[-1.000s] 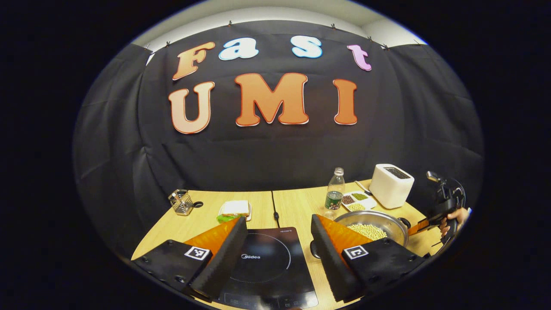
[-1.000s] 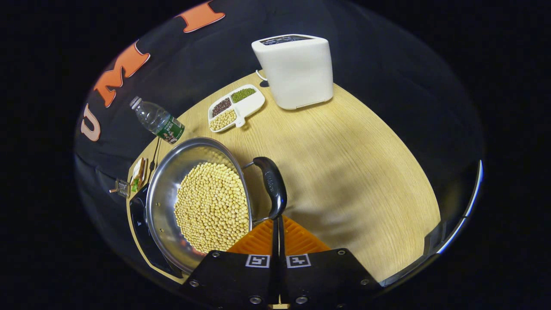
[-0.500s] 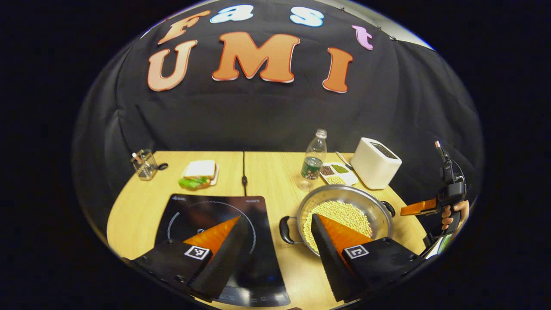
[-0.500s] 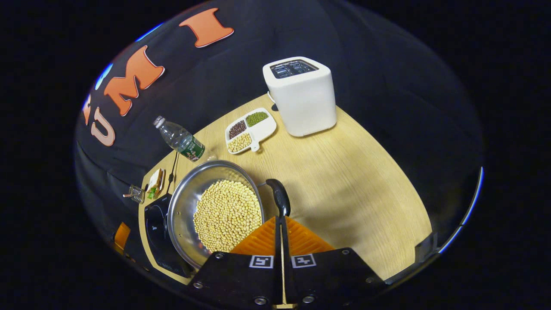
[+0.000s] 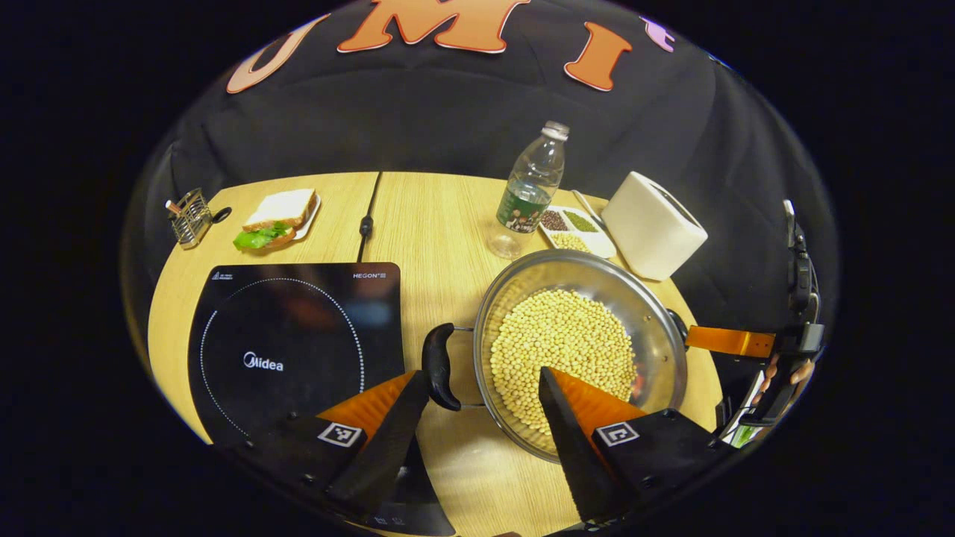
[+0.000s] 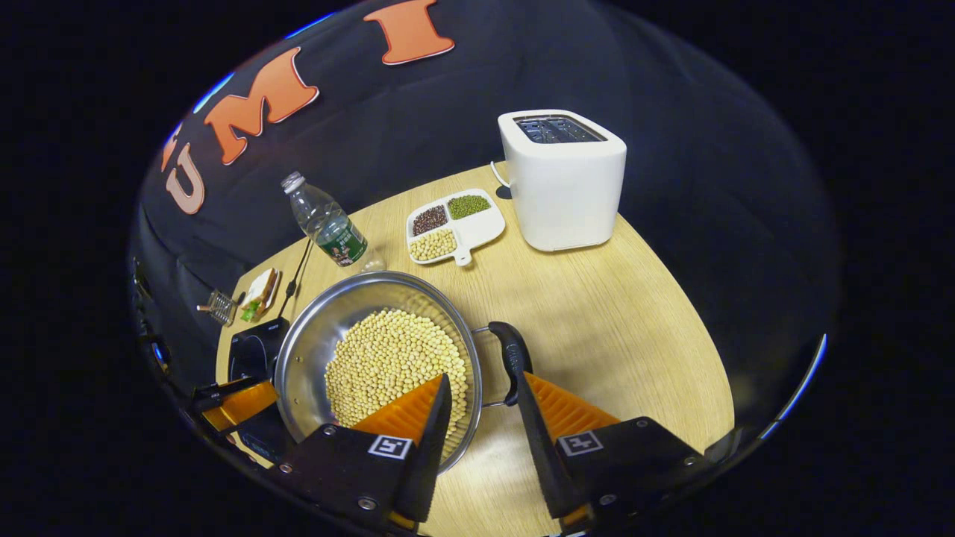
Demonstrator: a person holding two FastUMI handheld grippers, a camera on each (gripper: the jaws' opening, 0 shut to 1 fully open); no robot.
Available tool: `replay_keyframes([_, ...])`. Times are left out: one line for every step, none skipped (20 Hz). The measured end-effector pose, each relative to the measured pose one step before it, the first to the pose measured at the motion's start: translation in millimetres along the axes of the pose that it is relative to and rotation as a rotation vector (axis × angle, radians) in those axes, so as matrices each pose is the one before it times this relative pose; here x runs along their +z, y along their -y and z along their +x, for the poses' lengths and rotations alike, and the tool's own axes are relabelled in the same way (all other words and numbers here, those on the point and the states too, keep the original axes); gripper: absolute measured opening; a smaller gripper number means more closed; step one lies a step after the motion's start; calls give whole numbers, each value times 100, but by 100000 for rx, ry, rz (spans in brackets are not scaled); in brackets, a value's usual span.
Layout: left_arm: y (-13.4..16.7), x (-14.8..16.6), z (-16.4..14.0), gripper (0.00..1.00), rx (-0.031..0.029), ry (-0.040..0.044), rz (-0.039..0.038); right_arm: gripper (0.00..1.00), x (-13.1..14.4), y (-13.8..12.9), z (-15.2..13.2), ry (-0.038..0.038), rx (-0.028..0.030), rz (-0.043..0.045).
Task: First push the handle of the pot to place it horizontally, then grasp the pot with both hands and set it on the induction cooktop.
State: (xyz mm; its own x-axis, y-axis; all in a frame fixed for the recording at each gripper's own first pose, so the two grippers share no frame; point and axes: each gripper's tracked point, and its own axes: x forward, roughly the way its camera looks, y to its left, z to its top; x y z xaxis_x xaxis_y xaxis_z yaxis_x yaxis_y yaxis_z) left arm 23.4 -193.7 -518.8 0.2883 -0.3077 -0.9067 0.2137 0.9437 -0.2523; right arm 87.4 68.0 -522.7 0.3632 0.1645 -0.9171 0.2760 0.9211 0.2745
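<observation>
Now hovering with both grippers wide open, gripping nothing: left gripper [image 5: 483, 388] straddling the pot's [image 5: 597, 287] handle [image 5: 438, 366], right gripper [image 6: 481, 394] straddling the opposite handle [image 6: 512, 358] (pot resting beside the induction cooktop [image 5: 291, 335]).

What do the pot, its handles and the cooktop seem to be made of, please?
The pot looks like polished stainless steel: its silvery wall mirrors the beans. Its handles look like glossy black plastic, perhaps bakelite, fixed on thin metal rods. The induction cooktop seems to be smooth black glass, since it gives soft reflections under its printed white ring.
</observation>
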Motion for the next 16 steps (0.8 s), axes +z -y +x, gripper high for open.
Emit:
replay_keyframes([-264,66,819,98,341,-404,251,60,-206,4,162,-307,-634,-1610])
replay_keyframes([71,0,468,98,261,-216,-500,66,-103,-76,284,-243,-680,-1230])
replay_keyframes([-17,-14,385,98,110,-82,367,69,-167,84,340,-103,-1404,-1052])
replay_keyframes([-161,30,215,99,120,-224,400,73,57,163,399,105,-1379,-909])
replay_keyframes([-83,55,333,98,168,287,687,74,-54,193,185,3,-1225,-869])
replay_keyframes([201,-97,223,99,290,330,463,75,0,149,296,-127,-1018,-492])
replay_keyframes([82,29,500,98,194,588,853,76,-48,103,438,-32,-1073,-659])
replay_keyframes([101,-130,624,98,112,251,316,76,-92,57,385,-378,-1217,-929])
replay_keyframes([177,-76,526,98,123,24,454,76,-223,85,241,-450,-1280,-1307])
replay_keyframes([14,-71,370,97,93,259,972,77,-88,102,307,-51,-1518,-1532])
replay_keyframes([-9,110,445,97,192,878,1300,76,31,173,211,287,-1649,-1514])
replay_keyframes([-85,20,372,97,382,686,1377,77,61,201,72,486,-1540,-1149])
replay_keyframes([-98,176,324,95,799,1170,991,78,38,101,123,520,-1068,-562])
replay_keyframes([-82,322,469,99,915,1639,1359,78,67,30,86,313,-514,-534])
replay_keyframes([-239,399,401,97,1106,1999,517,78,-11,54,305,382,-153,-422])
replay_keyframes([57,417,416,99,1167,2258,460,77,-142,30,233,22,-149,-619])
